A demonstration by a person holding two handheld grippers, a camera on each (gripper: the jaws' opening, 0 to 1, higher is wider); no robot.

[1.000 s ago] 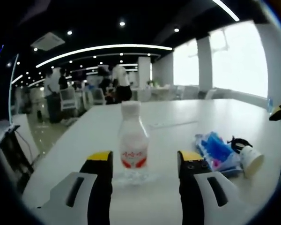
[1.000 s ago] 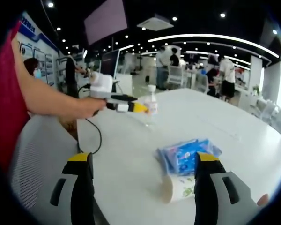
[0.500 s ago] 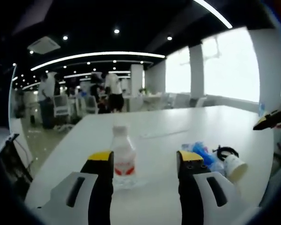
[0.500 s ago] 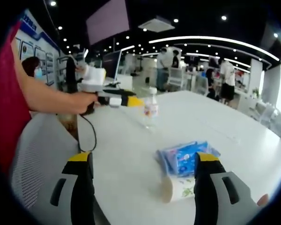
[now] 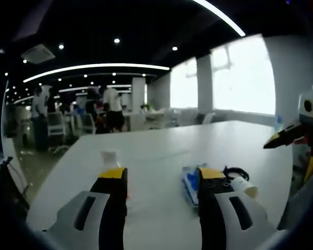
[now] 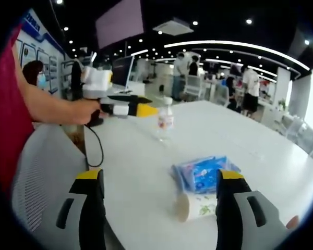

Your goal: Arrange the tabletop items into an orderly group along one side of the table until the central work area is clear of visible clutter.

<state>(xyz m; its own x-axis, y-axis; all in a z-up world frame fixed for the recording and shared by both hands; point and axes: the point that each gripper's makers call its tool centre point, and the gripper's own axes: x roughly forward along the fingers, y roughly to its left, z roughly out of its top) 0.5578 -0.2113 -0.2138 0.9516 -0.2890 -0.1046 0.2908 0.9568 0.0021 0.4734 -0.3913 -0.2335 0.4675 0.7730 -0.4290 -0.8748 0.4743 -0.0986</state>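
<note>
A wide white table (image 6: 141, 172) carries everything. In the right gripper view the person's forearm (image 6: 47, 107) reaches in from the left holding the left gripper (image 6: 141, 110) above the table's near-left part; its yellow-tipped fingers (image 6: 146, 110) point toward the water bottle (image 6: 165, 121) and stop just short of it, without touching. That bottle, clear with a white cap and a red-and-white label, stands upright toward the far side of the table. Nearer lies a blue plastic packet (image 6: 201, 174), flat on the table, with a paper cup (image 6: 195, 206) tipped on its side just beside it at the near edge. The right gripper (image 6: 159, 179) hangs over the table with its fingers spread wide and nothing between them. In the left gripper view the left gripper's own fingers are likewise spread wide and empty, with the bottle (image 5: 109, 159) peeking above the left one, and the packet (image 5: 190, 183), the cup (image 5: 243, 186) and a small black loop (image 5: 235, 173) near the right one.
</note>
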